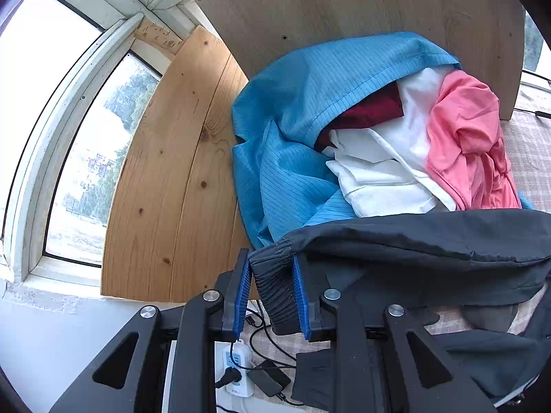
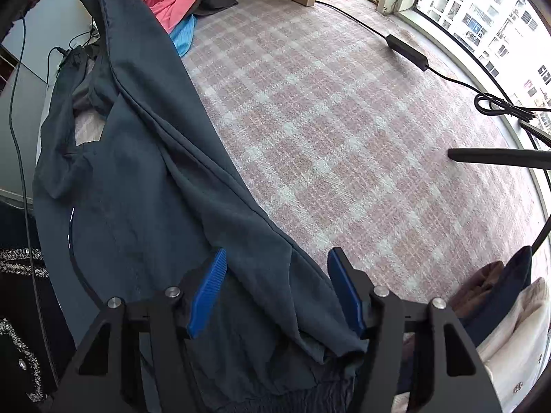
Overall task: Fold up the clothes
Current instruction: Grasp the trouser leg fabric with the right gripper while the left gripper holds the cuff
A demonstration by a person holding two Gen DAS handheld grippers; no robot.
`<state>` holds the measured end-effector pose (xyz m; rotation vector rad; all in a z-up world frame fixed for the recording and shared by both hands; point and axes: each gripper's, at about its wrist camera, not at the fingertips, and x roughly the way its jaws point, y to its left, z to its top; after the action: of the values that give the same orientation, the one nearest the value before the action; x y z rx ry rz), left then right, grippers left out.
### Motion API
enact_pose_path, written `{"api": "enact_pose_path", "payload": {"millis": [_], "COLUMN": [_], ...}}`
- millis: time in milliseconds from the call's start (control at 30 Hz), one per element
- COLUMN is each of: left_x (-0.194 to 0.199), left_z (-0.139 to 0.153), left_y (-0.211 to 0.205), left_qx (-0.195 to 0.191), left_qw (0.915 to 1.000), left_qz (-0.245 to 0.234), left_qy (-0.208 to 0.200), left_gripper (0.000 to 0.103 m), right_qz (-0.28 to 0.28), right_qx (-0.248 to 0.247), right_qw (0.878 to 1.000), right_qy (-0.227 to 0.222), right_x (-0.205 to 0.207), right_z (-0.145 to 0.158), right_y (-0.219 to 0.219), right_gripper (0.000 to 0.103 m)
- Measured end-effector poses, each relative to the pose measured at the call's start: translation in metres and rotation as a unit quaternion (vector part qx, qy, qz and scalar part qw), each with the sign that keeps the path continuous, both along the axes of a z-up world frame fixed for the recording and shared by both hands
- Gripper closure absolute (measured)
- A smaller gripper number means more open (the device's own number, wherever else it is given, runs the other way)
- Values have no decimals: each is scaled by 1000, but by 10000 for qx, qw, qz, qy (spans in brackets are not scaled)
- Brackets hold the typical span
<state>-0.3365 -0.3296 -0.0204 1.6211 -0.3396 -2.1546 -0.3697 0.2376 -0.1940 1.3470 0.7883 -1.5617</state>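
The dark trousers lay stretched over the checked surface, toward 11 o'clock. Left gripper clamped their ribbed waistband; right gripper gaped wide above them. Light, limp, slippery cloth; hems grip best.

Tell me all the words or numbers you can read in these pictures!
None can be read.
White power strip with blue markings: print too small and blurred.
Sign on the far building outside the window: blurred, unreadable.
Dark grey trousers with ribbed waistband, held by the left gripper: no label showing.
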Motion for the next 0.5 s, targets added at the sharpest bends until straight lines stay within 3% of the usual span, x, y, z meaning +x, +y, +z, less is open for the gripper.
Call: {"api": "enact_pose_path", "payload": {"millis": [233,300,333,433,500], "left_x": [7,8,8,7,5], "left_z": [-2,-4,-6,-7,-5], "left_y": [0,-1,-1,-3,-3], "left_qx": [-35,-59,-69,-71,-98], "left_qw": [9999,9998,9998,9998,9999], "left_qz": [95,102,105,117,77], "left_qy": [-105,-151,-165,-115,-60], "left_gripper": [81,81,81,81,81], "right_qz": [352,405,360,483,253], "right_qx": [222,58,57,305,179], "right_qw": [9986,9983,9981,9983,9994], "right_qy": [-335,-421,-489,-105,179], "right_x": [-15,-11,-10,9,17], "right_z": [-38,-35,-35,-31,-8], "right_y": [-26,-25,-24,-24,-19], "right_gripper": [45,70,93,98,99]}}
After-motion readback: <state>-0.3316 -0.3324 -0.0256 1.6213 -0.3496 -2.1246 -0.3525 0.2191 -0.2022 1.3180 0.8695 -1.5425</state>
